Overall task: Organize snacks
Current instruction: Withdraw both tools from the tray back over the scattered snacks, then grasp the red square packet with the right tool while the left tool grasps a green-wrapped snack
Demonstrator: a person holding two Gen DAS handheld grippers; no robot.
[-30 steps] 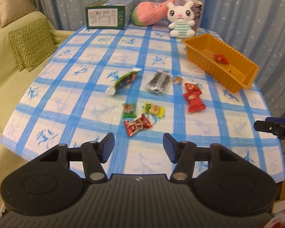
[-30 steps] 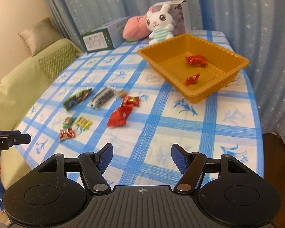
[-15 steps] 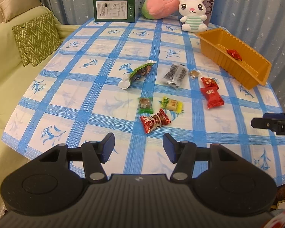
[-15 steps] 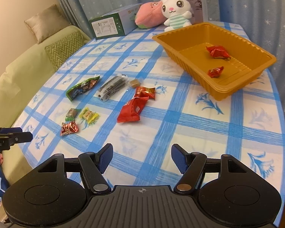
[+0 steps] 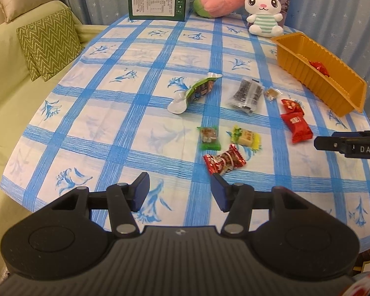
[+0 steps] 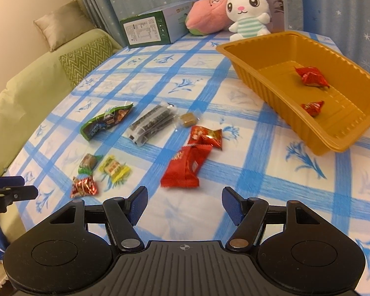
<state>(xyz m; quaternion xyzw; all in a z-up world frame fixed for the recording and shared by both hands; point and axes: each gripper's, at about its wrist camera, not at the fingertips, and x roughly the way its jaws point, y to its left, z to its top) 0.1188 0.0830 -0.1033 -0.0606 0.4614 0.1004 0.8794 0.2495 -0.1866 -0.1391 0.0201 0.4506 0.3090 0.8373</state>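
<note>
Left wrist view: my left tool (image 5: 179,190) hangs over the near edge of the bench (image 5: 116,128), fingers spread with nothing between them. Just ahead and a little right of its right finger lies the red twist-wrapped candy (image 5: 225,159). Beyond that sit the green-wrapped sweet (image 5: 209,135) and the yellow-wrapped sweet (image 5: 245,136) side by side; farther out, the green snack pouch (image 5: 194,93) and the dark seaweed pack (image 5: 246,94).

Right wrist view: my right tool (image 6: 184,202) is likewise spread and empty. The large red packet (image 6: 188,165) lies just ahead, between the fingers' line and slightly left; the smaller red packet (image 6: 206,135) touches its far end, with a small brown candy (image 6: 187,120) beyond. The orange tray (image 6: 264,83) sits ahead to the right, well apart, with two red candies (image 6: 311,77) already inside.

My reading: sorting is barely begun, with most snacks loose on the cloth. This is the approach step. Next move as I judge it: lower each tool onto its nearest wrapper, straddle it, close on it, then carry it to the tray. Flat wrappers may slip, so the fingers need to reach the cloth.
</note>
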